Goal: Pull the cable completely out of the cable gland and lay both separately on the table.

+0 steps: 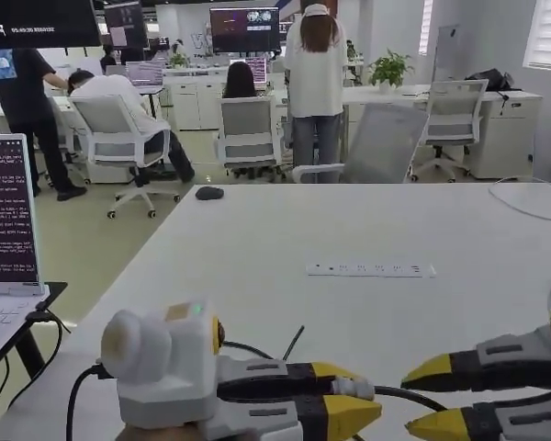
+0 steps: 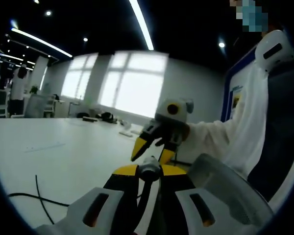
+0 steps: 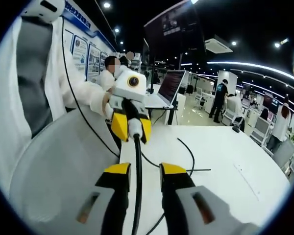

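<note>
My left gripper (image 1: pixel 365 397) is low over the white table's (image 1: pixel 285 230) near edge, shut on a small white cable gland (image 1: pixel 354 388). A thin black cable (image 1: pixel 395 393) leaves the gland to the right and passes between the yellow jaws of my right gripper (image 1: pixel 417 401), which stands open around it. In the right gripper view the cable (image 3: pixel 137 161) runs up between my own spread jaws to the gland (image 3: pixel 134 129) in the left gripper (image 3: pixel 131 131). The left gripper view has the gland (image 2: pixel 149 169) pinched between its jaws, facing the open right gripper (image 2: pixel 151 149). Slack cable (image 1: pixel 248 350) lies on the table.
A white power strip (image 1: pixel 370 269) lies mid-table and a dark mouse (image 1: pixel 209 193) sits at the far left edge. An open laptop (image 1: pixel 5 230) stands on a stand to the left. A thin white wire (image 1: pixel 533 207) curls at the right. Office chairs and people are beyond the table.
</note>
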Demonstrator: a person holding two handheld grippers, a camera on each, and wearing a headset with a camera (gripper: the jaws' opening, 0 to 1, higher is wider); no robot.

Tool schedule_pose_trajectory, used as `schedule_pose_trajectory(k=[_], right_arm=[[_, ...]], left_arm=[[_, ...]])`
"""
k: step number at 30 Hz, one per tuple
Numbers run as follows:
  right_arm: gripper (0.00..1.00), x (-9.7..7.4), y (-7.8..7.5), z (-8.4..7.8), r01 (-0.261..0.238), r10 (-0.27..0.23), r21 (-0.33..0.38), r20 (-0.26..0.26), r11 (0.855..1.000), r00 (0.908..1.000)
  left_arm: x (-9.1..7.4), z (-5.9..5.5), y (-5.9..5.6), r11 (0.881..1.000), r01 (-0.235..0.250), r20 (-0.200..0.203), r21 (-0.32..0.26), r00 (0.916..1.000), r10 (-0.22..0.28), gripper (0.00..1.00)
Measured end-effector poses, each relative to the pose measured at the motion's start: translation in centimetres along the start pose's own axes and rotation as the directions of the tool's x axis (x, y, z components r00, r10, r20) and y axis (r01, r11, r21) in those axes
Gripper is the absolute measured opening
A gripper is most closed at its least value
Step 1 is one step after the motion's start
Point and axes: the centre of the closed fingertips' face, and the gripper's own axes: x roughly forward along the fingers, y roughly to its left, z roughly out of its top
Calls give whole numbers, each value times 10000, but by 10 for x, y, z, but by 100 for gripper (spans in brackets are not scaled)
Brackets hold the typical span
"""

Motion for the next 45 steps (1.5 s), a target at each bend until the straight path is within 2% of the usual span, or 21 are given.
schedule_pose_trajectory(k=[3,5,8,10,16,19,21,24,28,31,33,45], right_arm=[[22,-1,4,27,-196,199,-51,882,9998,9959],[20,-3,5,37,-275,274,-7,1267,9996,9916],[15,0,6,33,-443,442,-13,1065,9990,9933],[13,3,6,25,-472,475,-52,768,9989,9959],[3,9,11,14,-804,798,103,515,9967,9955],[0,10,10,14,-799,774,311,747,9963,9942],[0,9,10,13,-858,808,594,813,9945,9934],[0,10,12,13,-928,885,544,776,9942,9931],[1,10,13,11,-992,964,506,553,9938,9938],[6,11,11,6,-931,917,593,261,9939,9954],[6,12,13,3,-1038,1033,564,128,9930,9946],[3,15,8,-3,-738,738,132,-9,9972,9973]], left_arm=[[0,0,2,10000,-47,9,-33,10000,47,17],[0,-1,1,10000,-35,-40,6,10000,35,17],[1,-1,-1,10000,-5,-74,78,10000,5,17],[0,-1,-1,10000,12,-50,91,10000,-12,17],[1,-1,-2,9999,66,-52,126,10000,-65,17],[1,-3,-1,10000,19,-190,86,9998,-18,17],[1,-2,-2,9999,50,-154,113,9999,-48,17],[1,-3,-3,9998,95,-189,170,9998,-92,17],[2,-4,-2,9998,111,-267,185,9996,-106,17],[2,-2,-2,9998,96,-161,160,9998,-94,17],[1,-2,-1,9998,60,-129,164,9999,-57,17],[0,-3,1,9998,-76,-246,200,9997,81,17]])
